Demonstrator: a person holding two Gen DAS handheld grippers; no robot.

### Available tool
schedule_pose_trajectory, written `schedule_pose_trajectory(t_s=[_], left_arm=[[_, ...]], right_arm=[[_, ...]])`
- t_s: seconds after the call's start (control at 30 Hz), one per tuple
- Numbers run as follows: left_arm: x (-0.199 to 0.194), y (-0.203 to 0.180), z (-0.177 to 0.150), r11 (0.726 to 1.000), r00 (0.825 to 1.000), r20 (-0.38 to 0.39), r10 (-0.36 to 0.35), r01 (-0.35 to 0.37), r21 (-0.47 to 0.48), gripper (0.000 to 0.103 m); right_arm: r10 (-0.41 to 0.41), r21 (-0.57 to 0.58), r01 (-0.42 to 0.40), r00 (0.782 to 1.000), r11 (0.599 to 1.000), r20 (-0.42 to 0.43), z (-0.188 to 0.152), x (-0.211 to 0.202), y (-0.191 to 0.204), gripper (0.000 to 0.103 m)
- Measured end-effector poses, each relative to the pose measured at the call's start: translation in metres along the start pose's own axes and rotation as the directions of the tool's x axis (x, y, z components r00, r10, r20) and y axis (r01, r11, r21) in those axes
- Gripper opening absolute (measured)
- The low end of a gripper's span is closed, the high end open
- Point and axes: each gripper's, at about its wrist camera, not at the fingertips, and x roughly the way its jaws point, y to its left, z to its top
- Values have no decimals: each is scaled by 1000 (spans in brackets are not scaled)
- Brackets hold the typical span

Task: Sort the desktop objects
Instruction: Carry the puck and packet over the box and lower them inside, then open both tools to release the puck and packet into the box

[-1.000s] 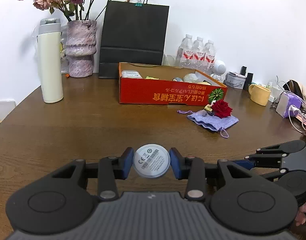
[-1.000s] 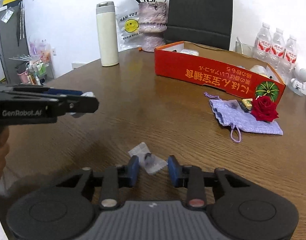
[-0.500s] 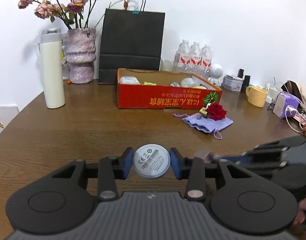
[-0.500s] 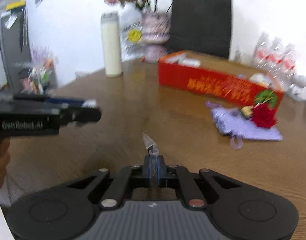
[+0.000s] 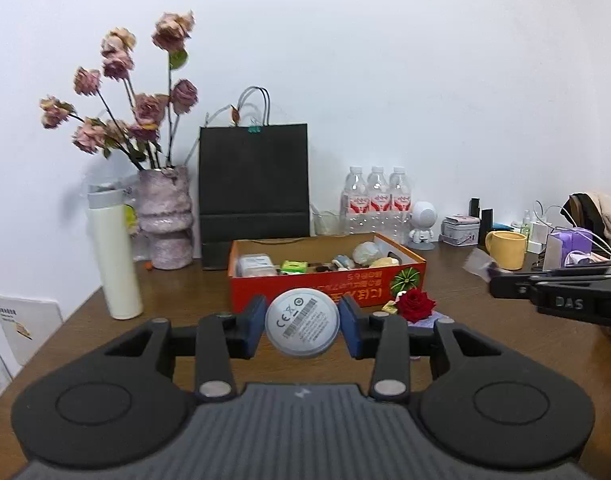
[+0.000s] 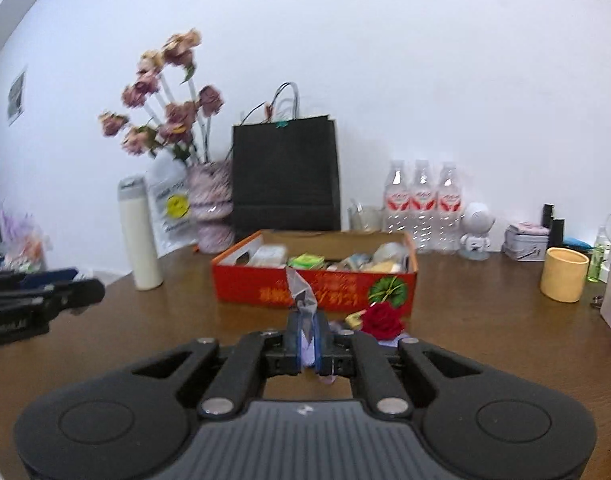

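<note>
Carrying 2 finds at once, we keep the left gripper [image 5: 302,329] clamped on the round white plastic disc [image 5: 302,327] and the right gripper [image 6: 306,340] pinched on the small clear plastic packet [image 6: 303,300], both near the far red cardboard box [image 5: 325,286], likely for dropping in.

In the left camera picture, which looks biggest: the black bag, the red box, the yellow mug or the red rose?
1. black bag
2. red box
3. yellow mug
4. red rose
Mug and rose look close; the rose sits nearer.
</note>
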Motion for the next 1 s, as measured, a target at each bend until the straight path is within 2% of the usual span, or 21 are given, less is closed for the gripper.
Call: schedule_pose_trajectory(t_s=[0.07,0.17,0.3,0.37,0.53,0.6,0.63,0.7,0.73,0.77,0.83,0.93,0.97,1.0], left_arm=[[19,-2,9,1000,1000,-4,-14,14,-17,41],[59,-1,30,999,999,30,-13,14,-41,41],[131,2,61,997,998,57,14,-10,-80,41],[178,2,75,997,998,49,26,-23,-70,41],[264,17,93,995,998,-39,40,-43,-87,40],[298,21,89,995,992,-120,29,-40,-87,40],[321,22,88,997,981,-194,-4,-10,-75,41],[359,25,87,993,949,-309,-58,23,-117,40],[383,27,87,987,918,-382,-109,53,-154,41],[400,29,86,982,896,-422,-137,65,-179,41],[432,29,81,984,852,-508,-127,44,-174,41],[453,25,75,990,830,-551,-85,7,-143,42],[457,25,74,989,829,-553,-88,5,-149,46],[458,25,74,988,831,-548,-96,11,-157,54]], right_arm=[[0,0,0,1000,1000,-6,6,15,-4,5],[0,9,0,1000,1000,-3,21,43,-14,5],[-20,13,20,1000,1000,4,55,104,-31,5],[-21,23,21,1000,1000,-9,74,143,-43,5],[-40,33,42,997,999,-61,121,231,-77,5],[-37,11,39,992,999,-122,133,261,-90,5],[-44,-1,44,987,999,-156,136,276,-96,5],[-39,2,41,961,999,-275,142,313,-113,6],[-27,16,34,940,999,-340,144,333,-121,6],[-13,32,29,912,999,-409,144,355,-129,5],[0,55,31,869,998,-495,141,387,-139,5],[-14,14,28,809,1000,-588,135,422,-135,7],[-15,0,19,785,1000,-619,131,429,-131,9],[-17,-9,15,764,1000,-645,128,436,-127,11]])
